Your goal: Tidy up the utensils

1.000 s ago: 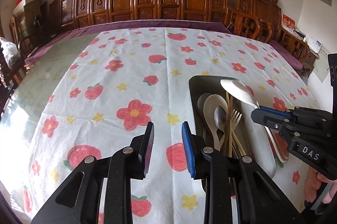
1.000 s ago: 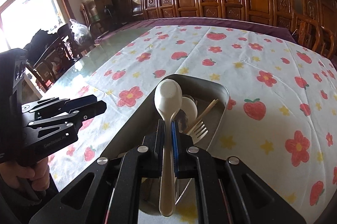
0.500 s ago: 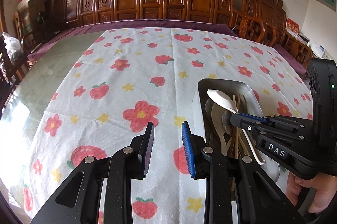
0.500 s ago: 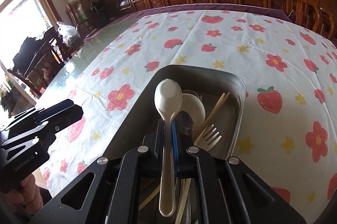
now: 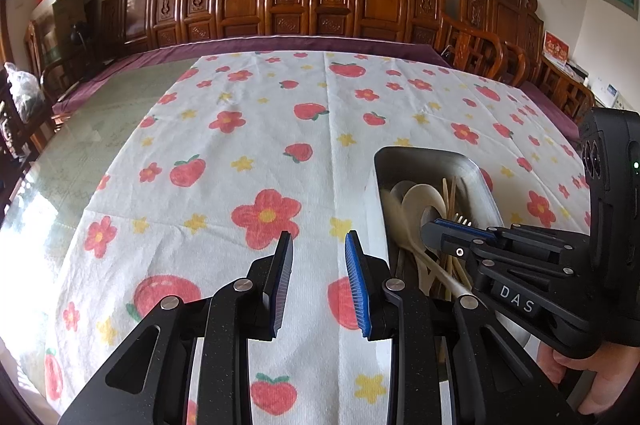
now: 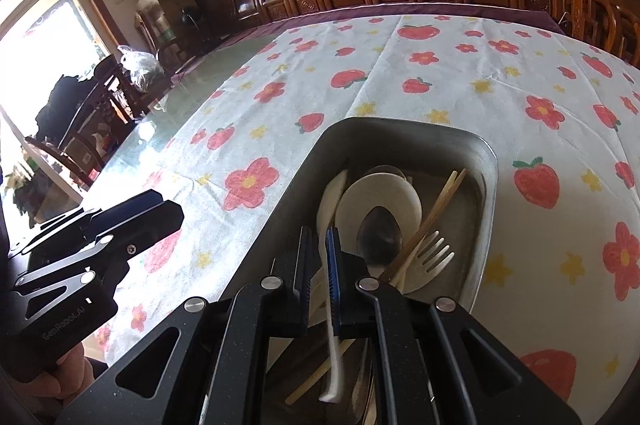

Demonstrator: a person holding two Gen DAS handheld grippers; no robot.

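Two views, right hand-held gripper point(image 6: 318, 257) clamping white spoon point(image 6: 329, 221), left hand-held gripper point(image 5: 318, 279) parted, empty.

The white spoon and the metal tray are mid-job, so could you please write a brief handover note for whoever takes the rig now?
Right gripper: shut on the white spoon, bowl lowered into the metal tray.
Left gripper: open, empty, over the tablecloth left of the tray.
In the tray: a ladle, a metal spoon, a fork, chopsticks.
Done: those utensils are in the tray.
Left: release the white spoon.
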